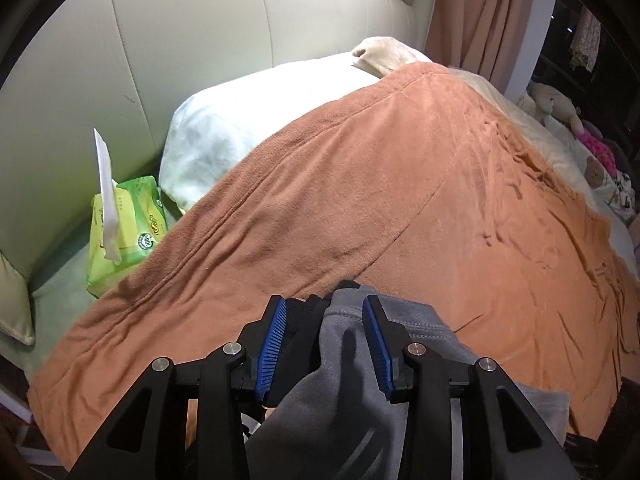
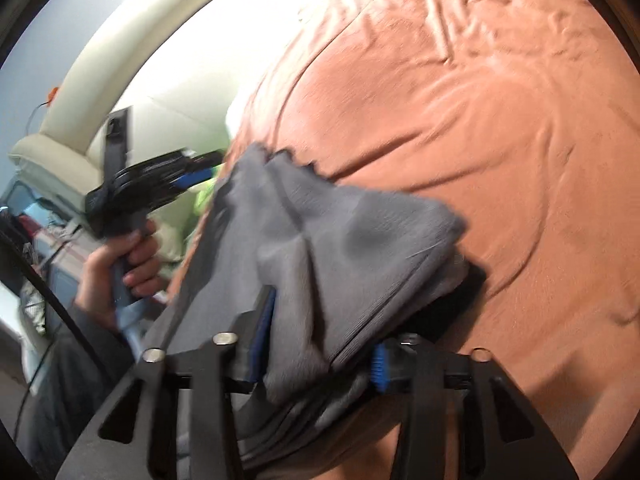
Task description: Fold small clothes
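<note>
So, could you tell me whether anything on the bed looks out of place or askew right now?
The grey garment is bunched and rumpled rather than flat on the orange blanket. A tissue sticks up out of the green tissue pack, which lies tilted by the headboard. Nothing looks spilled or damaged.

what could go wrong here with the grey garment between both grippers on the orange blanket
1. The left gripper stands open around the grey fleece garment, its blue pads apart from the cloth, so that end may slump and undo the fold.
2. The right gripper has bunched grey layers between its jaws; whether it grips is unclear, and pulling away could drag the stack askew.
3. The soft orange fleece blanket is wrinkled, so the fold may settle unevenly.
</note>
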{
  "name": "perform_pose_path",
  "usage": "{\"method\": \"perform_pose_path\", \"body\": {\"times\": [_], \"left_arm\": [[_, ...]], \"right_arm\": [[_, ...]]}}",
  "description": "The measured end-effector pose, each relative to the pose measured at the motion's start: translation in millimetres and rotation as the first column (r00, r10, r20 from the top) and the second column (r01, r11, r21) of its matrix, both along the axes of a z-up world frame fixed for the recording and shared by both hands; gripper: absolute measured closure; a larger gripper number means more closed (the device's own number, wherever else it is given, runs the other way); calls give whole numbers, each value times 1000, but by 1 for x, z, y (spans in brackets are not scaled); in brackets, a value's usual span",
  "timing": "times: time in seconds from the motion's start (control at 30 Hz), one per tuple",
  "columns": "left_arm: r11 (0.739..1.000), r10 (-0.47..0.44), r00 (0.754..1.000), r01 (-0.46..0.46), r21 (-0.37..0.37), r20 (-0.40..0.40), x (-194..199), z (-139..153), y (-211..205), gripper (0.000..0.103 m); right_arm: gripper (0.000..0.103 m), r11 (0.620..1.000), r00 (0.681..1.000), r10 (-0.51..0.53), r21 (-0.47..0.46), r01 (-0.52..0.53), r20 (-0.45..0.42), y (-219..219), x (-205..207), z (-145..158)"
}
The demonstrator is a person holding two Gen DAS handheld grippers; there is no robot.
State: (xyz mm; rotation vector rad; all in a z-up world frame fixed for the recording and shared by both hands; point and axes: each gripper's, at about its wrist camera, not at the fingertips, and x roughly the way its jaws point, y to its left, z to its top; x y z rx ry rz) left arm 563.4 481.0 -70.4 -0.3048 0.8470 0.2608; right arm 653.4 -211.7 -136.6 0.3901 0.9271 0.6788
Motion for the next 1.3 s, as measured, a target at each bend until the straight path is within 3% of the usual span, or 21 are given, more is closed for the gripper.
{"method": "perform_pose_path", "body": {"times": [0.1, 0.23, 0.57, 0.73, 0.87, 1.03, 1.3], "left_arm": [[996, -85, 996, 85, -12, -19, -1, -1, -14, 61], [993, -112, 987, 115, 17, -117, 8, -22, -31, 61], [998, -36, 984, 43, 37, -177, 20, -53, -28, 61], [1000, -11, 990, 14, 22, -141, 15, -44, -29, 61], [1000, -16, 992, 18, 15, -124, -5, -28, -30, 61], [1000, 0, 996, 0, 0, -84, -51, -13, -29, 61], [1000, -9, 998, 9, -2, -62, -118, -10, -50, 61]], "right_arm": [[84, 996, 997, -49, -74, 53, 52, 0, -9, 8], [84, 956, 983, -142, -242, 167, 118, 2, -27, 12], [83, 931, 969, -117, -316, 183, 218, 0, -71, 50], [83, 923, 967, -102, -339, 179, 232, -4, -85, 53], [81, 921, 968, -95, -347, 174, 232, -3, -82, 51], [58, 925, 966, -69, -346, 155, 249, 3, -90, 61], [57, 931, 960, 50, -360, 55, 276, 29, -108, 76]]}}
